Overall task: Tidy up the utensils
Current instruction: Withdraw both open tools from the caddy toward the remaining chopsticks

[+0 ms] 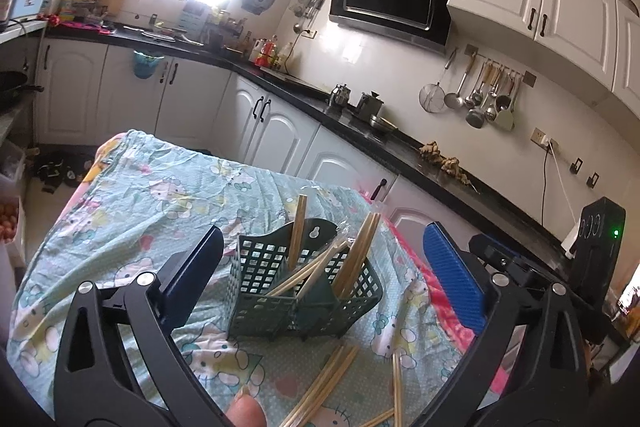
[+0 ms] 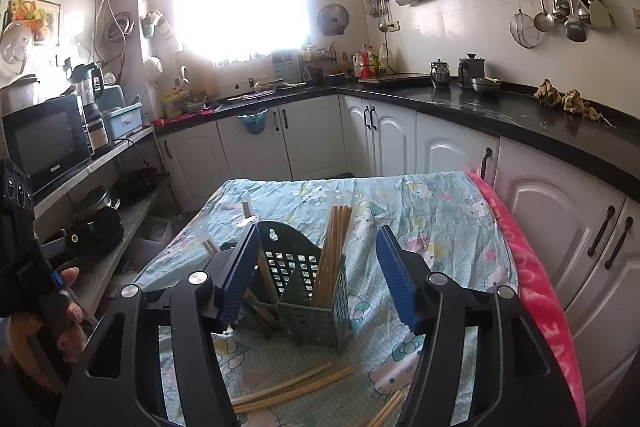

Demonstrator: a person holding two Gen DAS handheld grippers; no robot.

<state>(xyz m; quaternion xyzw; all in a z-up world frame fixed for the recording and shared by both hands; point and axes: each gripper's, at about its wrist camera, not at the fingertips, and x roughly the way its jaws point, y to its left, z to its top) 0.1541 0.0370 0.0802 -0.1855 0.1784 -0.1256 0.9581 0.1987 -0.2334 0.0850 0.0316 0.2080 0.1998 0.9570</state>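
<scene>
A dark green slotted utensil caddy (image 1: 304, 291) stands on the cartoon-print cloth of the table (image 1: 160, 211). Several wooden chopsticks (image 1: 356, 259) stand and lean inside it. More loose chopsticks (image 1: 328, 383) lie on the cloth in front of the caddy. My left gripper (image 1: 324, 279) is open and empty, its blue pads (image 1: 456, 279) wide on either side of the caddy. In the right wrist view the caddy (image 2: 304, 291) holds chopsticks (image 2: 334, 251), with loose chopsticks (image 2: 296, 387) in front. My right gripper (image 2: 316, 275) is open and empty, above the caddy.
A pink blanket (image 2: 536, 291) hangs over the table's right edge. White cabinets (image 2: 436, 155) and a black counter (image 2: 500, 111) run behind and to the right. Shelves with a microwave (image 2: 44, 143) and pans stand to the left. The other gripper's body (image 1: 596, 247) sits at the right.
</scene>
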